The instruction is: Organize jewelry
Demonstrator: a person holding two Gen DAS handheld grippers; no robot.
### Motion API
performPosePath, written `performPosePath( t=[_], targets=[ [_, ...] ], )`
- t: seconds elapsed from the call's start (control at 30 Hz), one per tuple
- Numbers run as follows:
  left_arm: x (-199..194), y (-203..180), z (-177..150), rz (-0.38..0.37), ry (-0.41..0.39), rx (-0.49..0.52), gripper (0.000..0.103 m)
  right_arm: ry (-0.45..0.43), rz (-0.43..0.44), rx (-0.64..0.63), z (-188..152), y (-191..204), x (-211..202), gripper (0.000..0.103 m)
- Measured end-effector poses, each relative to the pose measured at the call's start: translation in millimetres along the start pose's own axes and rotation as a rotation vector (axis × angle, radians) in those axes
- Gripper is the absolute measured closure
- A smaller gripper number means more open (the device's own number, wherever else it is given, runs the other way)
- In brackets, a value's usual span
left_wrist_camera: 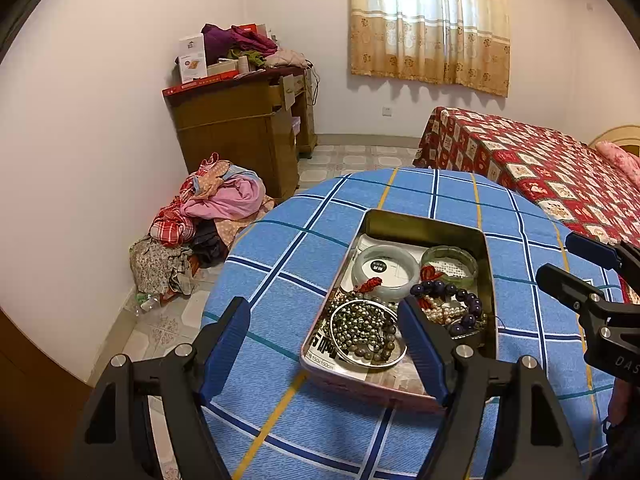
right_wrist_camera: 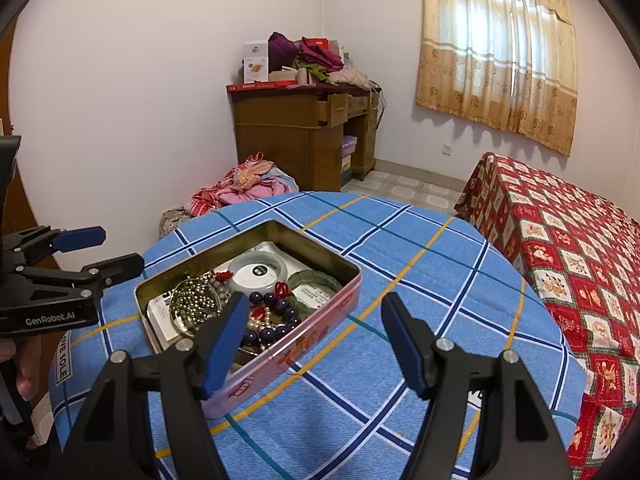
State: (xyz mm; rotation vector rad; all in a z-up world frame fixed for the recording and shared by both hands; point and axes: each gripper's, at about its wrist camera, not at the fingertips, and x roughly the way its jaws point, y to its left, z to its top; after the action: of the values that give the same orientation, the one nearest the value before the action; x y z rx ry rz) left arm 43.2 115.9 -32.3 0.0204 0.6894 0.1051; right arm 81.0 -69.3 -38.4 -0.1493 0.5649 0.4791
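A: Start with what's nearest you. How do your claws stand?

B: Your left gripper [left_wrist_camera: 324, 344] has its blue pads spread wide with nothing pinched; it hovers over the near-left end of the tin [left_wrist_camera: 489, 280], its right finger in front of the jewelry. Your right gripper [right_wrist_camera: 314, 342] is also spread apart and empty, its left finger overlapping the tin's near corner, the other over bare cloth.

A: And the jewelry itself?

B: All inside the tin, an open rectangular box with a pink outer wall, lying on the blue checked tablecloth [left_wrist_camera: 304, 256]. At the near end you have a tangle of small metallic beads [left_wrist_camera: 360, 326] ringed by a thin silver bangle [left_wrist_camera: 394, 360]. Just beside it, a dark purple bead bracelet [left_wrist_camera: 452, 294] loops round a pearl strand [left_wrist_camera: 442, 314]. Further in, a pale jade bangle [left_wrist_camera: 385, 270] rests on white paper, a green bangle [left_wrist_camera: 449, 262] next to it, and red knotted cords [left_wrist_camera: 370, 283] between.

A: Anything crowding you?

B: Only each other: each claw shows at the edge of the other's view, near the tin's ends.

A: Beyond the table?

B: A heap of clothes [left_wrist_camera: 208, 216] on the tiled floor to the left, a bed with a red patterned cover [left_wrist_camera: 540, 168] to the right, then a wooden desk [left_wrist_camera: 240, 128] piled with boxes and cloth, and a curtained window [left_wrist_camera: 430, 24] farthest off.
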Motion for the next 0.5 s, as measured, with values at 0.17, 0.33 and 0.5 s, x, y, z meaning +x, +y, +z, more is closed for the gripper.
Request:
performPosePath(
  t=[0.17, 0.33, 0.5],
  targets=[
    [0.1, -0.1, 0.0, -0.001, 0.001, 0.001, 0.027, 0.001, 0.001, 0.001, -0.8, 0.6, 1.0, 0.032],
    [0.2, 0.2, -0.3, -0.001, 0.001, 0.0, 0.027, 0.002, 0.001, 0.001, -1.5, 1.5, 0.7, 0.032],
    [1.1, -1.2, -0.5, 0.001, 0.002, -0.002, 0.027, 0.002, 0.002, 0.001, -1.5, 1.5, 0.7, 0.032]
  ],
)
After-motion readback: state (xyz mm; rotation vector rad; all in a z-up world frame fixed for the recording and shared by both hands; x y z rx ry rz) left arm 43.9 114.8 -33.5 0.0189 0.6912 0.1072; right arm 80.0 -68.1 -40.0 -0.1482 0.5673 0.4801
